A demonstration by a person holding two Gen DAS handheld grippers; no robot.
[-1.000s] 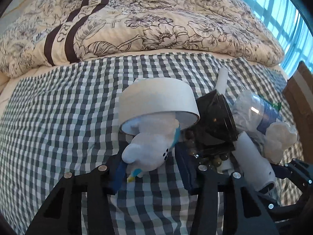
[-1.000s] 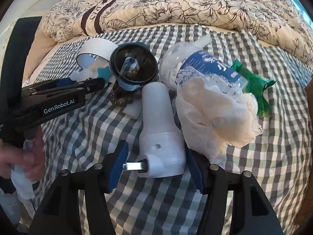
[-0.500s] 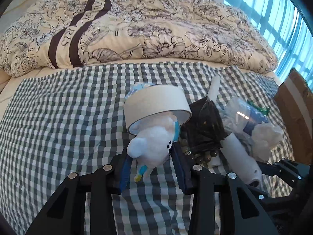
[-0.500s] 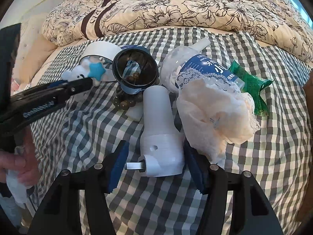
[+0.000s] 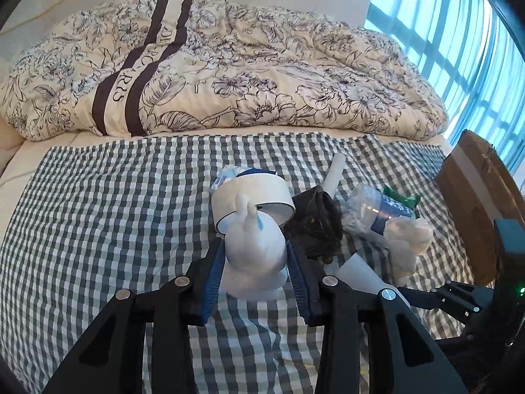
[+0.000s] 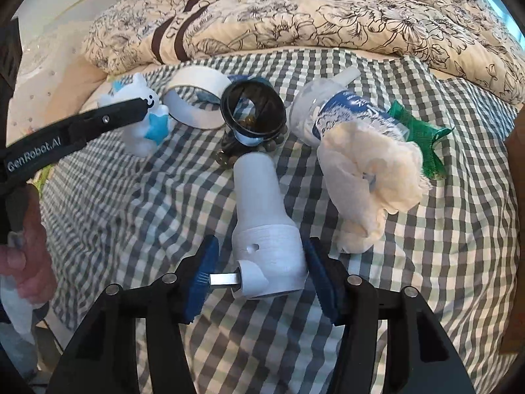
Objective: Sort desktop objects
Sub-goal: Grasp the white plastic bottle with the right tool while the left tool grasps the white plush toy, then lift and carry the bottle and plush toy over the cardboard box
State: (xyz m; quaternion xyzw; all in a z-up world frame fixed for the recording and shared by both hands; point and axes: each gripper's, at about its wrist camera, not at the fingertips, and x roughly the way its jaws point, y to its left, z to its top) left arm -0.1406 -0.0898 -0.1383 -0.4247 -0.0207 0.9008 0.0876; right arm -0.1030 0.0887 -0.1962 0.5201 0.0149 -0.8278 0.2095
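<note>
In the left wrist view, low in the centre of the frame, the left gripper [image 5: 254, 274] pinches a white toy [image 5: 254, 249] between its blue pads, the toy's ears pointing away from the camera. Just beyond the toy lies a tape roll [image 5: 251, 195] on the checked cloth [image 5: 108, 223], and to the right of it a dark cup [image 5: 315, 229], a crushed bottle [image 5: 370, 210] and a wad of tissue [image 5: 408, 243]. The right wrist view shows the toy at upper left, lifted clear of the cloth, with a blue star on its front. At the bottom centre of that view the right gripper [image 6: 259, 275] straddles the wide end of a white plastic part [image 6: 262, 229] lying on the cloth; its right pad touches the part, its left pad meets a metal stub on the part's side. A green wrapper [image 6: 423, 141] sits at the right behind the tissue, and a floral duvet [image 6: 328, 10] fills the top.
</note>
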